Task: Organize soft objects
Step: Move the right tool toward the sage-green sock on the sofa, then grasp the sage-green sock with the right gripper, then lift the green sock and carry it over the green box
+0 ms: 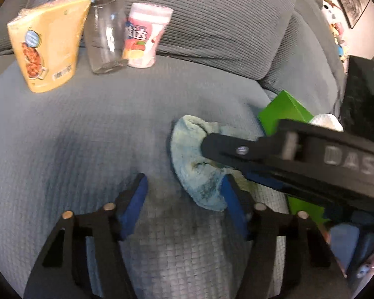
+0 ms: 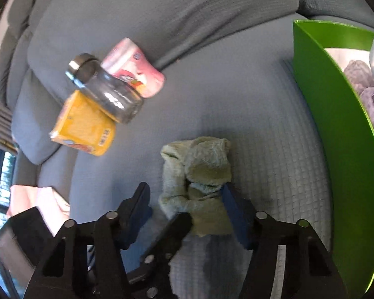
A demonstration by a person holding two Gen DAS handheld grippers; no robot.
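A: How many things are counted on the sofa [image 1: 212,25]?

B: One crumpled cloth [image 1: 194,164], one yellow snack bag [image 1: 47,47], one clear bottle [image 1: 104,35] with a metal cap, one pink packet [image 1: 144,37] and one green box [image 2: 341,129]. Two claws are seen.

A: Where is the cloth found?

B: On the seat cushion, just ahead of the left claw [image 1: 184,199] and touching its right-hand finger. In the right wrist view the cloth [image 2: 199,182] lies between the fingers of the right claw [image 2: 184,206], against the right-hand one.

A: How are the claws set?

B: The left claw is spread wide, nothing gripped. The right claw [image 1: 207,147] is also seen spread wide in its own view, with the cloth not pinched; one black finger of the left claw [image 2: 179,221] pokes in over the cloth's near end.

A: What is hidden or unclear?

B: Part of the cloth is covered by the right claw in the left wrist view. The green box is cut off at the frame edge; purplish and white contents are only dimly made out. The labels are blurred.

A: And the cloth's long axis?

B: In the right wrist view it runs away from the right claw, toward the backrest.
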